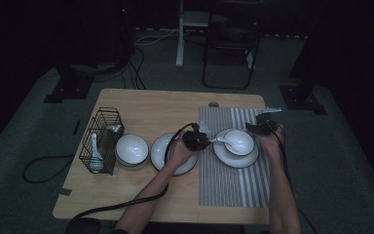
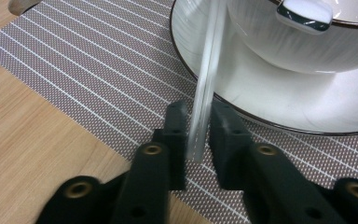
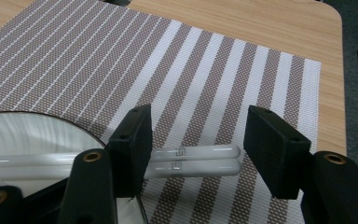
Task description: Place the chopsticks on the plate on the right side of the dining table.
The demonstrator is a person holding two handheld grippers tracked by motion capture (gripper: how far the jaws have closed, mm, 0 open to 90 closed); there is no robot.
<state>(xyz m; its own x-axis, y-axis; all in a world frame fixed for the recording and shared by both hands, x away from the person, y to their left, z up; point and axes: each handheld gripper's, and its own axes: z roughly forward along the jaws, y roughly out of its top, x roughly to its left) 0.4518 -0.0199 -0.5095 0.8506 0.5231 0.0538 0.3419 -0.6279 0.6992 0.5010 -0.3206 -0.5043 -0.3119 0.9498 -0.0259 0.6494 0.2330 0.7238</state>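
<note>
A white bowl stands on a white plate on the striped placemat. A white spoon rests in the bowl, its handle pointing left over the rim. In the left gripper view the spoon handle runs down between the jaws of my left gripper, close to both pads, with a thin gap still showing. Behind it are the bowl and the plate. My right gripper hovers at the plate's right side. Its jaws stand wide apart over the mat, holding nothing.
At the table's left, a black wire basket holds another spoon. Beside it are a second white bowl and a second plate, partly under the left hand. A chair frame stands beyond the far edge.
</note>
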